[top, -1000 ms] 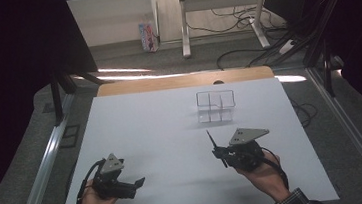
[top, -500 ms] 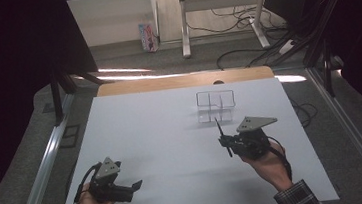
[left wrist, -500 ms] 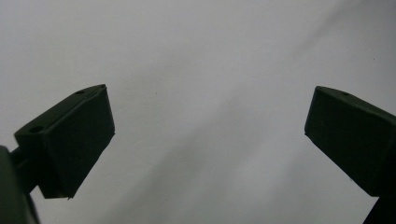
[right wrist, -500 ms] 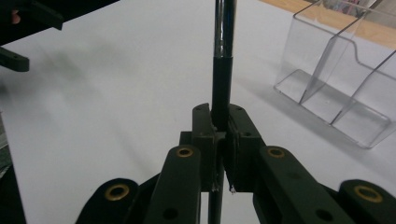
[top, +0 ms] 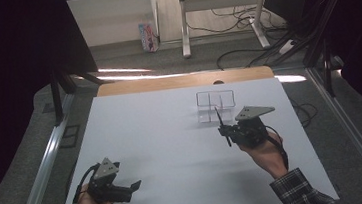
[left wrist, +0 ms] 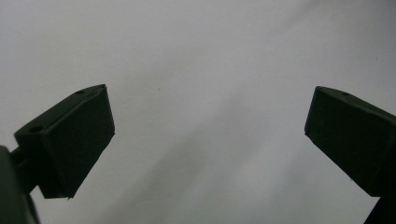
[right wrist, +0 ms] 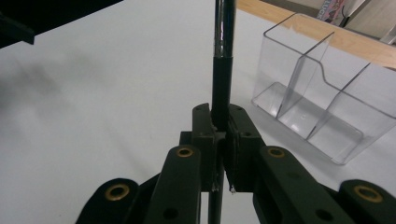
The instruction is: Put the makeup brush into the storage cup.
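The right gripper was clenched on a black pen, its fingers pinching the barrel low down so the pen stood nearly upright. That grip looked chosen for dropping the pen end-first into the clear organiser, which stood open-topped just beyond and to the right of the pen in the right gripper view. In the high view the pen hung just in front of the organiser, above the white surface and not yet over any compartment. Which of the compartments was meant could not be told.

The left gripper was released and grasping nothing, its fingers spread wide over bare surface. In the high view it sat well away from the organiser, at the near left corner, probably parked out of the way.

No writing could be read on pen or organiser. A small printed carton stood on the floor far behind the organiser, its lettering too small to make out.
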Demonstrator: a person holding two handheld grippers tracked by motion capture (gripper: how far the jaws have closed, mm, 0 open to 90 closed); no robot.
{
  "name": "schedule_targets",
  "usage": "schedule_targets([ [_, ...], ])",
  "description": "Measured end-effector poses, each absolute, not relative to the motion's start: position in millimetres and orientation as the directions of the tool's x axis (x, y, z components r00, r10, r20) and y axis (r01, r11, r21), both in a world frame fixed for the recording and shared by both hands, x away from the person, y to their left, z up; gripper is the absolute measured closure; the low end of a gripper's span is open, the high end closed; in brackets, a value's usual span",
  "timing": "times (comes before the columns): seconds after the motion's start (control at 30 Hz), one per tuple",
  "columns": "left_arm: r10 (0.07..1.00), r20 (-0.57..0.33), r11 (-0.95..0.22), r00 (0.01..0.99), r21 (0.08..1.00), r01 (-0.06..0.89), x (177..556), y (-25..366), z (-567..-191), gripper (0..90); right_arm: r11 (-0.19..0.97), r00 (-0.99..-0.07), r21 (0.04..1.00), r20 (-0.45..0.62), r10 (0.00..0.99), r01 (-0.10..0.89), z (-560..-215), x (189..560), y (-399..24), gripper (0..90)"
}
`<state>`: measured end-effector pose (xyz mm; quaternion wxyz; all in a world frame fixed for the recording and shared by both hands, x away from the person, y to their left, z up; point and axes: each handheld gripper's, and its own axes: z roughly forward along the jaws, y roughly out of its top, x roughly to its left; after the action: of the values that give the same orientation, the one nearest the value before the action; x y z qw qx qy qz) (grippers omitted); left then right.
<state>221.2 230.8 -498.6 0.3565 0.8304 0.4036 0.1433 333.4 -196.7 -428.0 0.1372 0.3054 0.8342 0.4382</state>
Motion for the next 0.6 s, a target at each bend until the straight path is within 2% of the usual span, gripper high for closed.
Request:
schedule_targets([
  [0.6, 0.778, -0.063, -0.402, 0.625, 0.714, 0.573, 215, 236, -499, 2.0, 0.389, -0.757, 0.838, 0.042, 0.653, 0.382, -413, 362, -194, 82.7],
])
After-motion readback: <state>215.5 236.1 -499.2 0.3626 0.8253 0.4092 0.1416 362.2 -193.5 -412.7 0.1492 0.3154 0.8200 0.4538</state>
